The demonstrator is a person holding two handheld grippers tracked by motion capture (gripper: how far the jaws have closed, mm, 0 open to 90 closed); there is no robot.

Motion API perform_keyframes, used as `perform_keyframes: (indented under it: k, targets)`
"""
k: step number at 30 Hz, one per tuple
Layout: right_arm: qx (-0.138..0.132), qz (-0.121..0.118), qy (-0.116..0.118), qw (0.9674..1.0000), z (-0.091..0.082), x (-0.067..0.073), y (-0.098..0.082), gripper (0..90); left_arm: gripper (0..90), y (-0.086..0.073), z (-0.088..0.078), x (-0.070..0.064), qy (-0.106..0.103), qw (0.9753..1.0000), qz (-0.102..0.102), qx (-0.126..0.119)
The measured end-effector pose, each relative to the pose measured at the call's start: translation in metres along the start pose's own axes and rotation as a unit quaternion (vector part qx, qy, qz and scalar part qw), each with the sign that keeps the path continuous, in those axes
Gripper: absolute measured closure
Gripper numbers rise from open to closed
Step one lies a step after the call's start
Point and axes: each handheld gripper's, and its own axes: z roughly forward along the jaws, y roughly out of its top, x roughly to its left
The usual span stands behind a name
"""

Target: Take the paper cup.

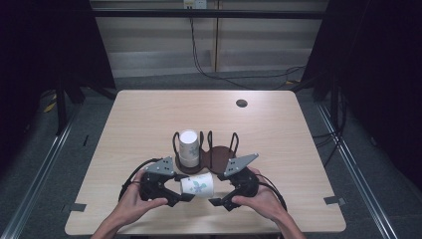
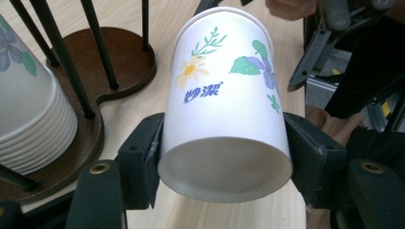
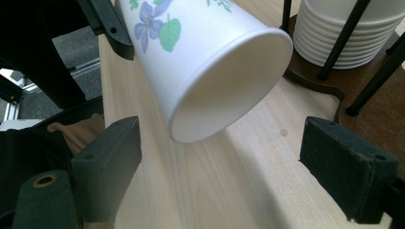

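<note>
A white paper cup (image 1: pixel 198 185) printed with flowers lies on its side in the air just above the table, near the front edge. My left gripper (image 1: pixel 180 189) is shut on it near its base; in the left gripper view both pads press the cup (image 2: pixel 224 119) by its bottom end. My right gripper (image 1: pixel 219 189) stands open at the cup's mouth. In the right gripper view the rim (image 3: pixel 229 81) hangs above the gap between the wide-apart jaws and touches neither. A stack of like cups (image 1: pixel 189 147) sits in a brown rack (image 1: pixel 217 155) with black rods.
The rack stands just beyond both grippers at mid table, its right bay without cups. A small dark round hole (image 1: pixel 242 103) marks the far part of the wooden table (image 1: pixel 149 114). Black cables run across the floor behind the table.
</note>
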Motion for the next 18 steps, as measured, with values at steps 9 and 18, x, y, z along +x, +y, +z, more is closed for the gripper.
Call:
perform_keyframes:
  k: [9, 18]
  targets:
    - [-0.037, 0.011, 0.002, 0.9993, -0.007, -0.002, 0.0, 14.0, 35.8, -0.001, -0.005, 0.0, -0.005, 0.9993, 0.0, -0.037]
    - [-0.07, 0.019, 0.012, 0.9973, -0.016, -0.003, 0.001, 14.3, 35.8, 0.0, -0.007, -0.002, -0.012, 0.9976, 0.004, -0.068]
